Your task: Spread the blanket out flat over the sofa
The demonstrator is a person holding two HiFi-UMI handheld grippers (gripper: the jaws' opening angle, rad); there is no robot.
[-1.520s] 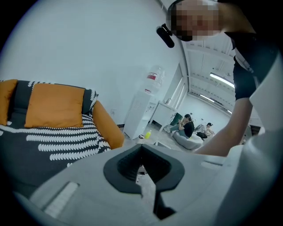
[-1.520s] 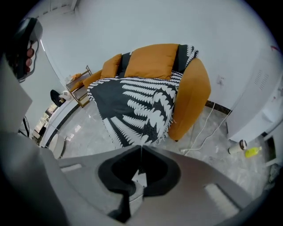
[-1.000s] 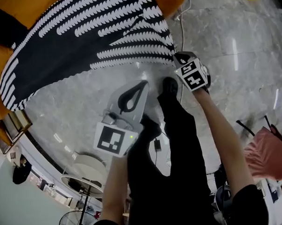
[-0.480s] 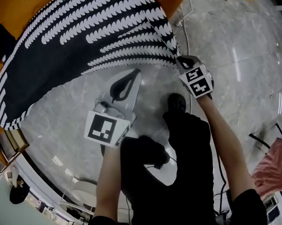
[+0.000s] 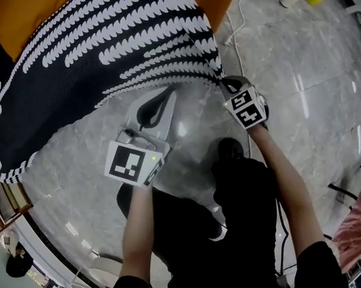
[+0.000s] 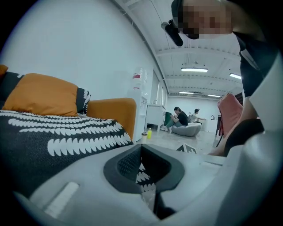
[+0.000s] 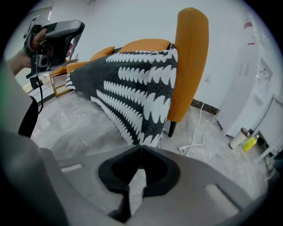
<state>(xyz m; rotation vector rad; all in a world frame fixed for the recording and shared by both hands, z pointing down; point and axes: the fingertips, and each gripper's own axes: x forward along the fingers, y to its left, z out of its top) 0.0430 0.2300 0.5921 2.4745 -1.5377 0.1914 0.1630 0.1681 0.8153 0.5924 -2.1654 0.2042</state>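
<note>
A black blanket (image 5: pixel 105 54) with white leaf stripes lies over the orange sofa (image 5: pixel 20 22) and hangs down its front. My left gripper (image 5: pixel 165 94) is shut on the blanket's lower edge; patterned cloth (image 6: pixel 142 175) shows in the hollow behind the closed tips of that gripper (image 6: pixel 141 146). My right gripper (image 5: pixel 225 82) is shut on the blanket's right lower corner. In the right gripper view the hanging blanket (image 7: pixel 132 97) ends right at the closed tips of my right gripper (image 7: pixel 141 146), beside the sofa's orange arm (image 7: pixel 190 66).
The person's black-trousered legs and a shoe (image 5: pixel 230 149) stand on the grey marble floor between my grippers. A white cable (image 7: pixel 194 132), a cup (image 7: pixel 240 137) and a yellow bottle (image 7: pixel 250 142) lie right of the sofa by a white appliance (image 7: pixel 256 88). Pink cloth (image 5: pixel 357 228) sits far right.
Both grippers have sunk together with the blanket's front edge, drawing it lower over the sofa's front. The person's legs have shifted back under them.
</note>
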